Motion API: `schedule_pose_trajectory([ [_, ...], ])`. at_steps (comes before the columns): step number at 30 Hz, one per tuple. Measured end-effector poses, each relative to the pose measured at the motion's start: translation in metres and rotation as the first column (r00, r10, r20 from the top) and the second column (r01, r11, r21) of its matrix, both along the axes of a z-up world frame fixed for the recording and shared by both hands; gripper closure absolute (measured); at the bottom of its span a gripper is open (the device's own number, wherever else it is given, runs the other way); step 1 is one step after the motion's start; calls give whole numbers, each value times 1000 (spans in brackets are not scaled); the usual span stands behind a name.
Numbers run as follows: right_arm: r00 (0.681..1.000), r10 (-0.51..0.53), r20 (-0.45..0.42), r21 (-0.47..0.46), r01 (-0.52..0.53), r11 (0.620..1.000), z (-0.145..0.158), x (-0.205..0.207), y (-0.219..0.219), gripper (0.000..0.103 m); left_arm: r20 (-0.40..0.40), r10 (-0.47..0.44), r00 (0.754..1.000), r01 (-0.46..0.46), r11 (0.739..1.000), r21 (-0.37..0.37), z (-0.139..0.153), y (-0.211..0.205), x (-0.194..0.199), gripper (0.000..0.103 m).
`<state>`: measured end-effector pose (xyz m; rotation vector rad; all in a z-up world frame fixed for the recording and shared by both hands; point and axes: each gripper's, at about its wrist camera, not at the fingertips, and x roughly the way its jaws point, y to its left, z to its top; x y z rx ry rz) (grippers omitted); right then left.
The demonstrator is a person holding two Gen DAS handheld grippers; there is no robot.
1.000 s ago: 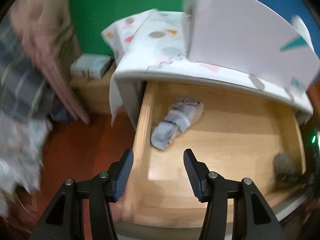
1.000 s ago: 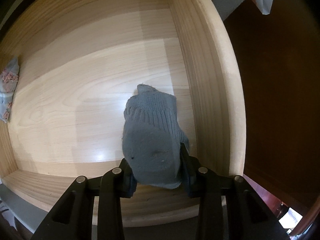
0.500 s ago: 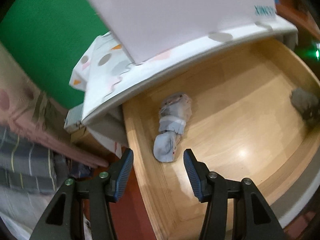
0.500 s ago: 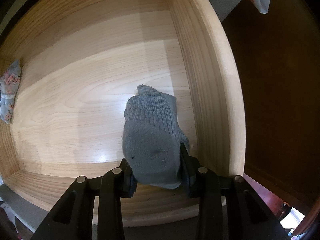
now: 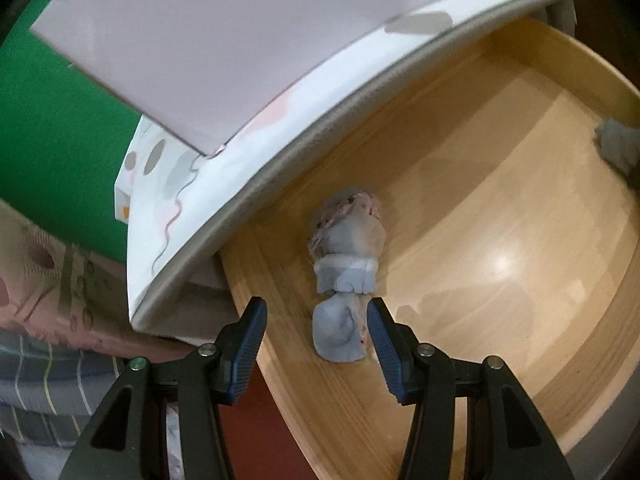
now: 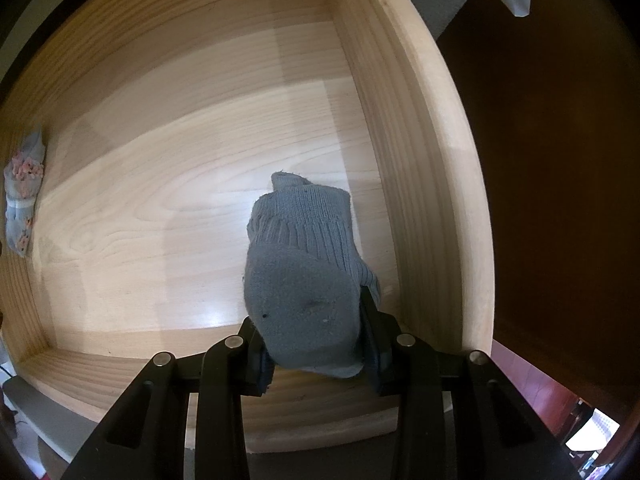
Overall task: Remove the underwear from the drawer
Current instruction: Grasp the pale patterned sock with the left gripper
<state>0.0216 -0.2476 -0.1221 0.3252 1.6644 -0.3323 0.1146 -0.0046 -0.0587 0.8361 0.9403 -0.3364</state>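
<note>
the pale blue rolled bundle w/ pink floral print (image 5: 346, 276) lies on the drawer (image 5: 500, 208) floor near the drawer's left wall, lengthwise pointing away from me, its near rounded end sitting right between the tips of my left claw (image 5: 316, 334). my left claw is apart, both blue pads clear of the cloth, though the right pad is just beside the bundle's near end and the left pad hangs over the drawer's side wall. nothing gripped there.

the grey ribbed sock bundle (image 6: 304, 280) is in my right claw (image 6: 314, 344), pads clamped tight on its near end, the ribbed cuff hanging toward the drawer floor close to the right wall (image 6: 424, 160). can't tell if the far tip touches the wood. from this cam the floral bundle (image 6: 22, 204) shows at the far left edge, well apart from the grey one.

outward: white patterned cabinet top (image 5: 224, 184) overhangs the drawer's back, a plain white board (image 5: 224, 40) lying on it. green backdrop (image 5: 52, 120) behind, dark red floor (image 5: 268, 428) below the left side.
</note>
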Motion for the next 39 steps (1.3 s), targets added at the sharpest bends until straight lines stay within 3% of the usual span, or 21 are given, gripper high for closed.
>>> schedule_pose_trajectory([
  [10,1000,-2,1,0,2,1000,1,6,-1,70,22,-60,998,58,997,54,-13,-8,14,50],
  [19,1000,-6,2,-1,6,1000,0,9,-1,69,52,-79,996,76,995,60,-19,-11,19,50],
  [30,1000,-6,3,2,6,1000,1,11,-1,68,94,-114,989,104,989,105,-32,-27,-8,50],
  [39,1000,-11,7,11,11,1000,-3,12,-1,68,56,-150,987,142,983,116,-43,-34,-18,50],
])
